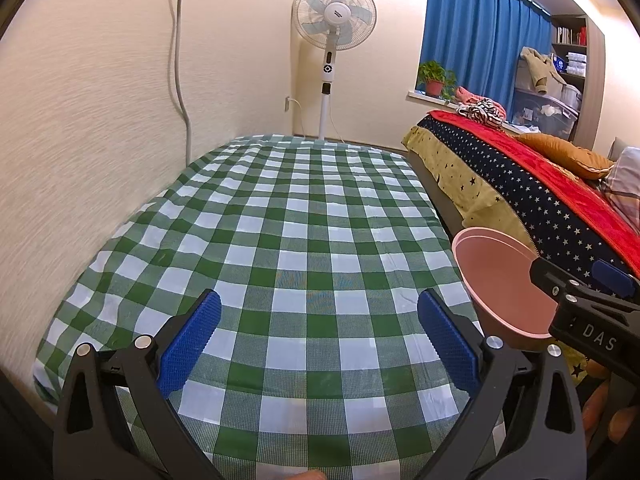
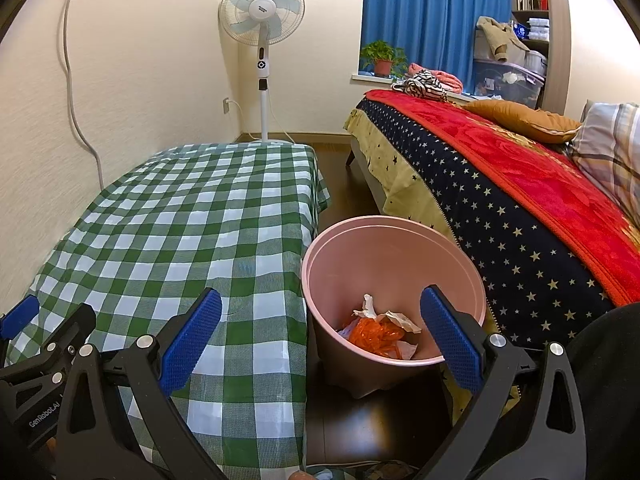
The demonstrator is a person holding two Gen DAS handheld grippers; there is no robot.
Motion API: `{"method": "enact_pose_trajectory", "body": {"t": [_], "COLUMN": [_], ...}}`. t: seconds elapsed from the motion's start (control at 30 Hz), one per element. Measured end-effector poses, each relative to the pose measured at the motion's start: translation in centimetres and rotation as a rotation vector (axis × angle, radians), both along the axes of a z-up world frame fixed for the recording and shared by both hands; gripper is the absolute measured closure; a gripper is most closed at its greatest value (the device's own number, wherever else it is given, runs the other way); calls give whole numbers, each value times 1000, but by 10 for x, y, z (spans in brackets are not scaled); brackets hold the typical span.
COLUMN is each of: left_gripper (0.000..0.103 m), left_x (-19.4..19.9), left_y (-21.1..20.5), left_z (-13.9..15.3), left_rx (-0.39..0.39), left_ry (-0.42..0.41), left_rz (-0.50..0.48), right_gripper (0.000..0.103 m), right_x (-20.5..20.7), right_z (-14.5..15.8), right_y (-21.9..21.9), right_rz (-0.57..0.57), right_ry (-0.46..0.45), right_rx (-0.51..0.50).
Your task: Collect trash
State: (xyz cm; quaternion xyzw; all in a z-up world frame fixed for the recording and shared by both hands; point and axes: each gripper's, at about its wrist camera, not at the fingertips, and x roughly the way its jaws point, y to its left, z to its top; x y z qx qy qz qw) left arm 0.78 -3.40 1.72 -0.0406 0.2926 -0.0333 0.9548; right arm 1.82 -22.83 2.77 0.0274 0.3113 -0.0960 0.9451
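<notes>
A counter (image 2: 192, 240) draped in a green-and-white checked cloth (image 1: 280, 240) fills the centre and left of both views, set against a cream wall. A bed (image 2: 520, 184) with a red blanket and a star-patterned cover is seen along the right side of each frame. A white standing fan (image 2: 262, 20) is placed at the upper centre, in the corner beyond the counter, and a blue curtain (image 2: 432, 12) hangs at the upper right.

A pink bin (image 2: 394, 240) is seen in the lower centre-right of the right wrist view, standing on the dark floor between the counter and the bed. Trash is held inside it: crumpled white paper (image 2: 384, 314) and an orange plastic piece (image 2: 374, 334).

The left hand-held gripper (image 1: 319, 338) is held over the checked cloth at the bottom of its frame, its blue pads spread wide apart with nothing between them. The right hand-held gripper (image 2: 320, 338) is likewise spread apart and empty, held above the gap between the counter edge and the bin.
</notes>
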Motion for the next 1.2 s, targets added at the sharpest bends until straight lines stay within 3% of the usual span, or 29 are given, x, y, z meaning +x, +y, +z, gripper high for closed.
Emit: {"method": "enact_pose_trajectory", "body": {"t": [1.2], "left_gripper": [8], "left_x": [-1], "left_y": [-2], "left_z": [-3], "left_rx": [-13], "left_ry": [3], "left_rz": [3], "right_gripper": [5], "right_x": [0], "right_z": [0], "right_y": [0], "right_rz": [0], "right_ry": [0], "right_rx": [0]}}
